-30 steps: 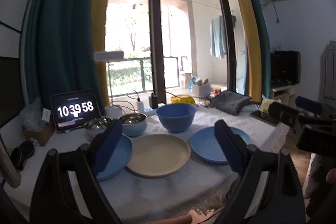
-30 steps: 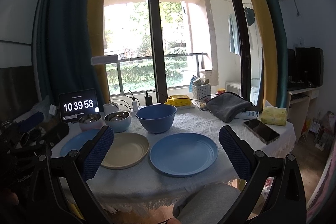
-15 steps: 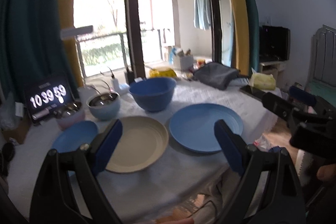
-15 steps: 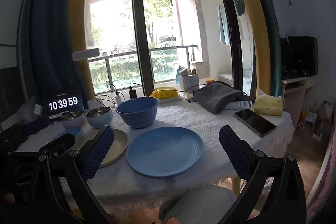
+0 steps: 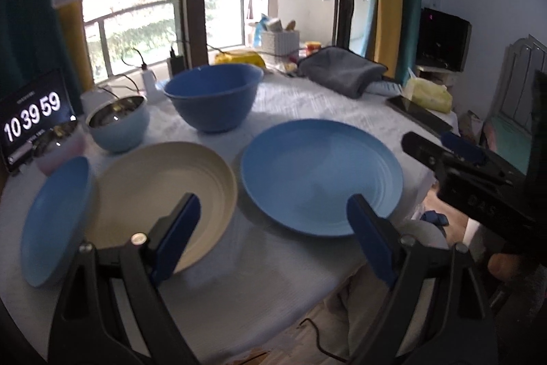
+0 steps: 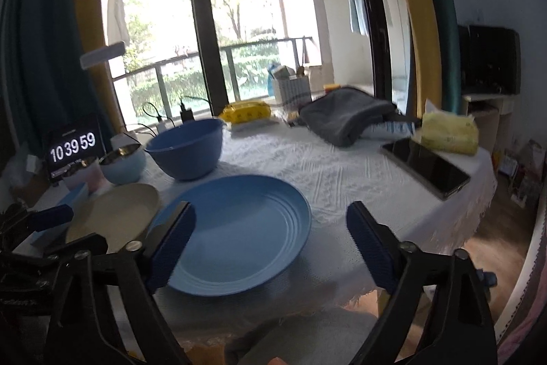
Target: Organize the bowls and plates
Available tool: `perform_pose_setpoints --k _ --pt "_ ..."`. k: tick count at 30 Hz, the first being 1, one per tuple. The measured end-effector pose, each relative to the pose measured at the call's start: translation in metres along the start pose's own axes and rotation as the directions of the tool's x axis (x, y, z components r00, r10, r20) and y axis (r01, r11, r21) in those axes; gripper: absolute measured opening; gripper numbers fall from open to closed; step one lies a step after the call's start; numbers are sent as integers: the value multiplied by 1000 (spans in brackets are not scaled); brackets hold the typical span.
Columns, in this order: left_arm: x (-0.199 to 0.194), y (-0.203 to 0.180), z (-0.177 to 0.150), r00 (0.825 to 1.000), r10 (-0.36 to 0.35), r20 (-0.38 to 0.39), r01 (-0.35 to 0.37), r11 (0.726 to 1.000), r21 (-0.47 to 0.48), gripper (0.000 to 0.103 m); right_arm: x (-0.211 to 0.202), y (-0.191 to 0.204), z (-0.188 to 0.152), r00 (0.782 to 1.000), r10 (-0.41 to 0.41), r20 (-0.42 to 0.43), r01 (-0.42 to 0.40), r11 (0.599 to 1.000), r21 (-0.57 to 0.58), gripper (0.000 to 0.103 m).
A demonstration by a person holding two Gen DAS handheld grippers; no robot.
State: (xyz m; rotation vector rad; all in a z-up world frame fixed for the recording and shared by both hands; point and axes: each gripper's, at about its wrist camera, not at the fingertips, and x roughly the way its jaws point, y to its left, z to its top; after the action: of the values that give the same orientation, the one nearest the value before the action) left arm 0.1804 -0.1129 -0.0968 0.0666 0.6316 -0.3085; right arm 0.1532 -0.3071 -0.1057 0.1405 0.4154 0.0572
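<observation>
A large blue plate (image 5: 321, 173) lies near the table's front edge, also in the right wrist view (image 6: 239, 231). Left of it lie a cream plate (image 5: 160, 190) and a small blue plate (image 5: 54, 218). Behind them stand a big blue bowl (image 5: 212, 98), a light blue bowl with a steel inside (image 5: 118, 122) and a pink bowl (image 5: 58, 146). My left gripper (image 5: 273, 231) is open and empty above the front edge, between the cream and large blue plates. My right gripper (image 6: 270, 242) is open and empty over the large blue plate's near rim.
A clock tablet (image 5: 34, 118) stands at the back left. A grey cloth (image 6: 345, 118), a phone (image 6: 424, 166), a yellow tissue pack (image 6: 448, 132), a white basket (image 6: 294, 91) and chargers sit at the back and right. The white tablecloth (image 6: 342, 173) hangs over the edge.
Both grippers have moved forward and down towards the table and swung right. The plates now look larger and closer. Both stay open.
</observation>
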Motion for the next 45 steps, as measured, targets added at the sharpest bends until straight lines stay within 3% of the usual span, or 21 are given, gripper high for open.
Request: perform_pose_setpoints --k 12,27,34,37,40,45 --pt "56 0 -10 984 -29 -176 21 999 -47 48 48 -13 -10 995 -2 -100 8 998 59 70" --pt "63 -1 -10 985 -52 -166 41 997 -70 43 86 -12 -20 973 -30 -229 48 996 73 42" --pt "58 -1 -9 987 -53 -151 42 996 -75 42 83 -15 -21 974 -40 -222 60 995 85 31" --pt "48 -10 -6 989 -97 -108 93 995 -42 37 78 -15 -20 978 -39 -203 56 995 81 24" --pt "41 -25 -5 996 -49 -71 51 998 32 37 75 -7 -18 982 -37 -187 46 998 42 23" --pt "45 2 -6 994 -28 -105 20 997 -74 37 82 -12 -19 976 -40 -214 54 997 63 20"
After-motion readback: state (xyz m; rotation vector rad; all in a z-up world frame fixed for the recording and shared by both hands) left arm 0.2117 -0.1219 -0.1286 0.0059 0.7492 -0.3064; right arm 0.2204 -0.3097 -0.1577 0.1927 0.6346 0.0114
